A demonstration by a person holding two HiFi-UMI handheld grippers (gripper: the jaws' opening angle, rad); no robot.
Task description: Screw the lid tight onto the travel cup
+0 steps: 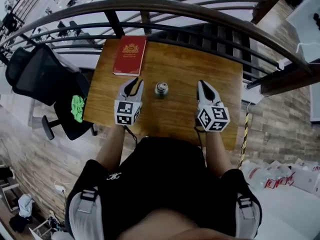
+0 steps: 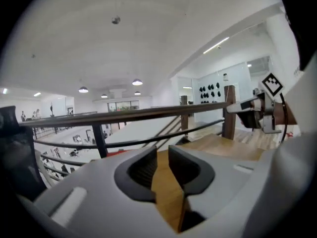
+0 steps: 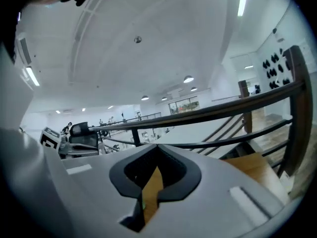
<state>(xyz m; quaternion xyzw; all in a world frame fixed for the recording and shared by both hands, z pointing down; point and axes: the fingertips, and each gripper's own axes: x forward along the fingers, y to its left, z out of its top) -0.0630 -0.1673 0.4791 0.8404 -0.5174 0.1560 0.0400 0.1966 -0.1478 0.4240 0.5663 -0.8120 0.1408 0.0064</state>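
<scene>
Travel cup (image 1: 161, 89) stands upright on the wooden worktop (image 1: 175, 64), near its middle, between the two hand-held grippers and touching neither. From above it shows only as a small silvery round top. Whether its lid is seated cannot be told at this size.

Left hand-held gripper (image 1: 135, 85) lies to the left of the cup, jaws pointing toward the far edge. Its own view shows the two jaws drawn close with a narrow gap at the tips. Only bare wood shows in the gap, and nothing is held.

Right hand-held gripper (image 1: 202, 85) lies to the right of the cup, also pointing far. Its own view shows the jaw tips meeting, with nothing between them.

A red book (image 1: 130, 55) lies flat at the far left corner of the worktop, well apart from the cup. A dark railing (image 1: 200, 11) curves along the far side. A black chair (image 1: 40, 74) stands to the left of the worktop, with a green cloth (image 1: 77, 108) on it.
</scene>
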